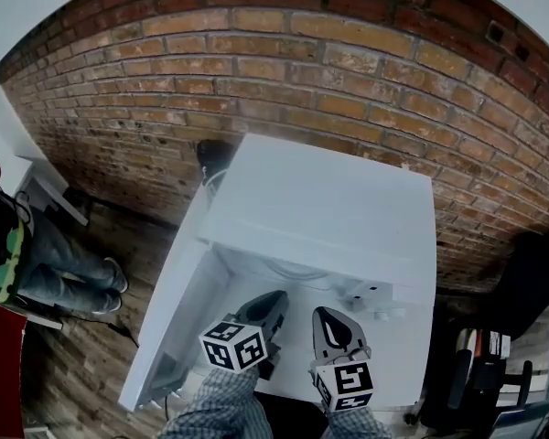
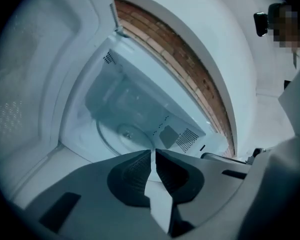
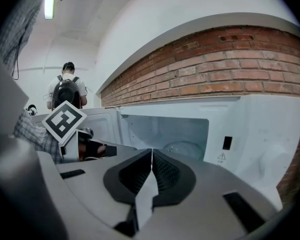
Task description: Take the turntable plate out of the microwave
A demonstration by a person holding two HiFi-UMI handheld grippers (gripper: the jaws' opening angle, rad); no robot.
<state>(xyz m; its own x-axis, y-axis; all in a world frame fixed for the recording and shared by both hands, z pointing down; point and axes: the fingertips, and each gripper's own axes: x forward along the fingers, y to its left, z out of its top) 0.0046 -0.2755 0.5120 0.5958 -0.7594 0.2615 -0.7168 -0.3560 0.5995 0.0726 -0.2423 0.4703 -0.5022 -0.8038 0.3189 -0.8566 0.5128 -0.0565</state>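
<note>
Grey grippers (image 1: 276, 298) (image 1: 325, 313), two; turntable plate (image 2: 121, 135), one

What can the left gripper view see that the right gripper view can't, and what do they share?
Only the left gripper view: a patch of vent holes on the microwave's inner wall. Only the right gripper view: a bystander seen from behind, a marker cube, and a warning sticker. Both: the open microwave, the plate inside it, the brick wall, and shut, empty jaws.

Brick wall (image 1: 284, 62), wood floor (image 1: 82, 364).
</note>
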